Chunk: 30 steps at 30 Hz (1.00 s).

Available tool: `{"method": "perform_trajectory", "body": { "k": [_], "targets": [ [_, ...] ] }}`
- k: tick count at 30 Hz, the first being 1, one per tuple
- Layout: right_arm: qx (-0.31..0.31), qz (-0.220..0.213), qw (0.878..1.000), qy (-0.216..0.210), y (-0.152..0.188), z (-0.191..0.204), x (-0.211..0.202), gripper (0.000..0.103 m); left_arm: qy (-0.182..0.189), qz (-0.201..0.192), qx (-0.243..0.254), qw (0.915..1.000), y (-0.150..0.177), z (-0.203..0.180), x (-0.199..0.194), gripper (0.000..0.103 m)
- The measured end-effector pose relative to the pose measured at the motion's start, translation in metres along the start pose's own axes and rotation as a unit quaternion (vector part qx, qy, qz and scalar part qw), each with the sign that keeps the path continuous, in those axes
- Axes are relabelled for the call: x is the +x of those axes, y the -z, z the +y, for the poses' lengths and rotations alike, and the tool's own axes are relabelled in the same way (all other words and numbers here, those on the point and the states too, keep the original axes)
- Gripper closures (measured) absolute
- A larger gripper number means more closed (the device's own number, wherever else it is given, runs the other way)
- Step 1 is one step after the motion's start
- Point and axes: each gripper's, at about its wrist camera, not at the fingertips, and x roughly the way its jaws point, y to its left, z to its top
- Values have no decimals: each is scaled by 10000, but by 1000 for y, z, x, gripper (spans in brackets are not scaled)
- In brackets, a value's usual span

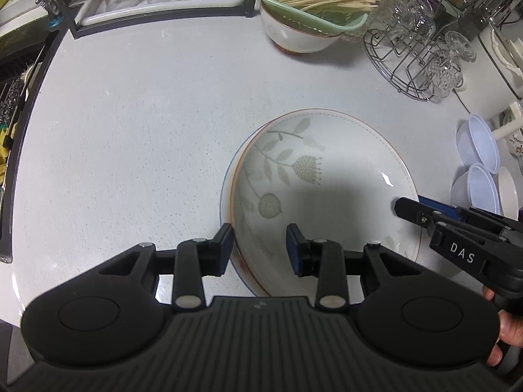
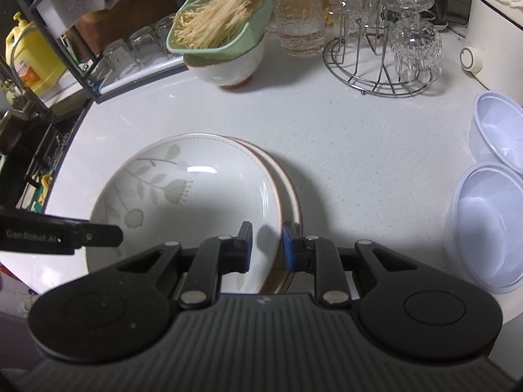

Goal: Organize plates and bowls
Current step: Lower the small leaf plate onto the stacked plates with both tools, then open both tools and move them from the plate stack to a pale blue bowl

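Top plate (image 1: 327,189): leaf-and-flower print, orange rim, sits on a 2nd plate, shifted off-centre to one side, mid counter.
Lower plate (image 2: 287,179): same orange rim, only a crescent shows past the top plate's edge.
L gripper (image 1: 260,248): jaws narrow, straddling the near-left rim of the top plate; one finger outside the rim, other inside over the well. Pads look closed on the rim but contact not fully clear.
R gripper (image 2: 267,245): jaws narrow, astride the opposite rim of the top plate; grip looks firm.
Counter (image 1: 130,130): white, speckled.
Plastic bowls (image 2: 497,202): 2 clear ones, near the counter's right side, well apart from plates.
Green basket (image 2: 225,23): holds pale noodle-like strands, sits on a white bowl (image 2: 228,65) at back.
Wire rack (image 2: 376,65): upturned glasses on it, back right.
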Motion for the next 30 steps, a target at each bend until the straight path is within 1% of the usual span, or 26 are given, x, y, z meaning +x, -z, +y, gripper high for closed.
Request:
{"method": "perform_trajectory", "body": {
  "k": [2, 4, 6, 8, 11, 13, 19, 22, 25, 30],
  "targets": [
    [-10, -29, 10000, 8, -1, -2, -3, 82, 17, -50, -57, 10000, 3, 0, -3, 64],
    [-67, -97, 9999, 3, -2, -2, -6, 79, -1, -103, -124, 9999, 6, 1, -6, 64],
    [-157, -95, 9997, 147, -3, -2, -6, 78, -5, -144, -224, 9996, 8, 2, -9, 64],
    [-122, -83, 9999, 26, -3, -5, -6, 78, -6, -207, -321, 9993, 11, 3, -12, 64],
    [-275, -119, 9995, -54, -4, -4, -8, 78, -3, -311, -427, 9986, 13, 1, -19, 64],
    [-299, -208, 9993, -125, -4, -5, -13, 79, 7, -457, -452, 9979, 14, -4, -28, 64],
    [-403, -716, 9958, -395, -6, -9, -51, 79, 67, -942, -398, 9947, 17, -30, -63, 64],
    [-491, -1066, 9921, -453, -7, -11, -77, 79, 264, -1150, -476, 9919, 21, -42, -82, 64],
    [-558, -1357, 9877, -535, -7, -16, -101, 79, 170, -1457, -366, 9885, 27, -59, -103, 63],
    [-661, -1697, 9813, -625, -7, -25, -129, 79, -40, -1815, -274, 9830, 40, -84, -123, 62]
  ]
}}
